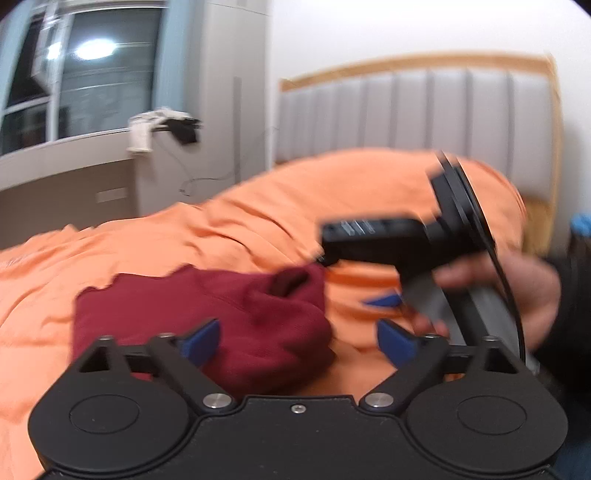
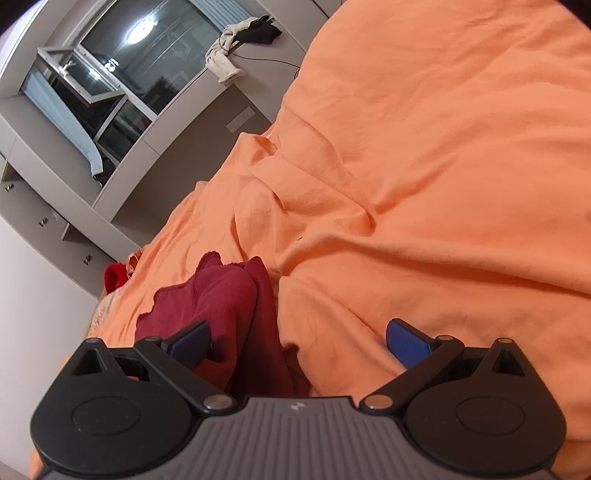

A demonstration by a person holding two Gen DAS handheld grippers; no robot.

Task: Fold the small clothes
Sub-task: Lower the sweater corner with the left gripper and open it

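Orange bed (image 2: 424, 166), rumpled. Dark red garment (image 1: 207, 321) bunched near edge, loose. Left tongs (image 1: 295, 338) spread, empty; right tongs (image 2: 297, 341) spread over cloth. Risk: layers pinched together, fold lumpy.

A rumpled orange bedsheet (image 2: 424, 166) covers the bed, backed by a grey padded headboard with a light wooden frame (image 1: 413, 110). Beyond it stands a dark window reflecting a ceiling lamp (image 2: 122, 62), with a crumpled white cloth (image 2: 221, 62) and a black cloth (image 2: 264, 26) lying on the grey ledge (image 2: 258, 55) beside it. A small bright red item (image 2: 115, 276) sits at the bed's far edge.

Maroon garment (image 2: 221, 306) on orange-sheeted bed (image 2: 443, 166)
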